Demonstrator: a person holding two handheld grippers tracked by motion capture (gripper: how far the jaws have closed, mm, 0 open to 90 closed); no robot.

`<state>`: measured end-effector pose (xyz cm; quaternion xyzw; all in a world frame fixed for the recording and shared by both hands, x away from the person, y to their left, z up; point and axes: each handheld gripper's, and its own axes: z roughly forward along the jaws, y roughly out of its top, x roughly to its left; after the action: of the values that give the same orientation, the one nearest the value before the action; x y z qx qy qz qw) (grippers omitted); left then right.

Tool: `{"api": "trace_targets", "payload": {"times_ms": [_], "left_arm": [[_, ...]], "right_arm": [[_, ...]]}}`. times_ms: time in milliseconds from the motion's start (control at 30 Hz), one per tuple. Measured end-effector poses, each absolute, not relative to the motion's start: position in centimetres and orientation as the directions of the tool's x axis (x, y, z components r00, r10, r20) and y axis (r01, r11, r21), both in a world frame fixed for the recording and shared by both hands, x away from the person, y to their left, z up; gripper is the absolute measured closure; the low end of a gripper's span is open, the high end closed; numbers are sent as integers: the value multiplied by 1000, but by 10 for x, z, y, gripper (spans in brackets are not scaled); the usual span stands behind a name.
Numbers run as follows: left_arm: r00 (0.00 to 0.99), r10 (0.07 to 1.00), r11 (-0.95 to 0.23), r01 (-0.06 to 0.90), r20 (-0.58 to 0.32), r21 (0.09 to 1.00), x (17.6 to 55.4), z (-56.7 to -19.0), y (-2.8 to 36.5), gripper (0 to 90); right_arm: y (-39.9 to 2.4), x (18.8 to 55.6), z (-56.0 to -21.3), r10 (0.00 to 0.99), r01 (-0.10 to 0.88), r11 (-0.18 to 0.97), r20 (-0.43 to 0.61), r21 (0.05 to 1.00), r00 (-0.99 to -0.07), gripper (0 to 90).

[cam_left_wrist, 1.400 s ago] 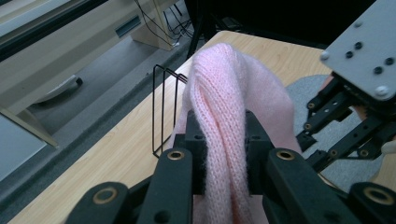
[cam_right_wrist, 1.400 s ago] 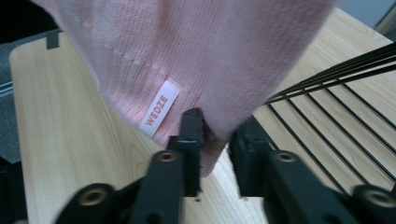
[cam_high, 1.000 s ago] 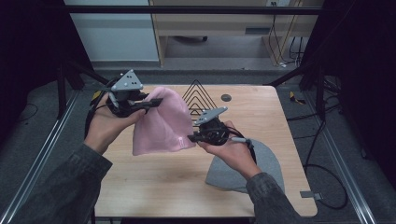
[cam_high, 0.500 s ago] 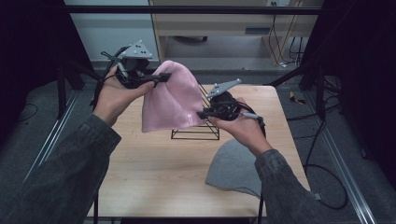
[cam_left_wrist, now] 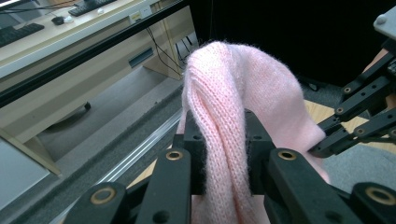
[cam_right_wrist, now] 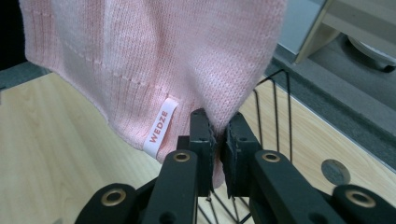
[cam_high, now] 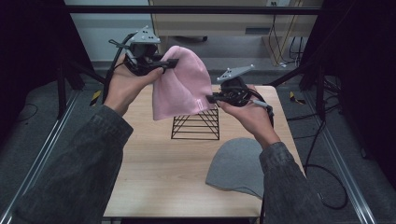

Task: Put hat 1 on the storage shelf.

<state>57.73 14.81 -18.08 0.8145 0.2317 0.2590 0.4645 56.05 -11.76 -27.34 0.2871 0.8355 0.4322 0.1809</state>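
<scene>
Pink knit beanie [cam_high: 180, 84] held in air above black wire rack [cam_high: 197, 124], between both grippers. Left gripper [cam_high: 164, 64] clamps crown, high; right gripper [cam_high: 211, 98] pinches hem corner, low. Long axis slants down toward rack; right gripper nearer rack. Grey beanie [cam_high: 236, 167] on table [cam_high: 154, 172].

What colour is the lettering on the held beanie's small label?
Pink lettering on a white label, clearest in the right gripper view.

Pink knit beanie [cam_high: 180, 84], held aloft above the wire rack [cam_high: 197, 125]
</scene>
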Motion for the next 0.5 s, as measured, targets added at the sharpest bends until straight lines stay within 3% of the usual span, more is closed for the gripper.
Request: {"api": "trace_targets", "payload": {"times_ms": [500], "left_arm": [[770, 604, -476, 142, 206, 868, 635, -197, 126, 757]], "right_arm": [[-126, 606, -290, 710, 382, 429, -45, 819, -703, 835]]}}
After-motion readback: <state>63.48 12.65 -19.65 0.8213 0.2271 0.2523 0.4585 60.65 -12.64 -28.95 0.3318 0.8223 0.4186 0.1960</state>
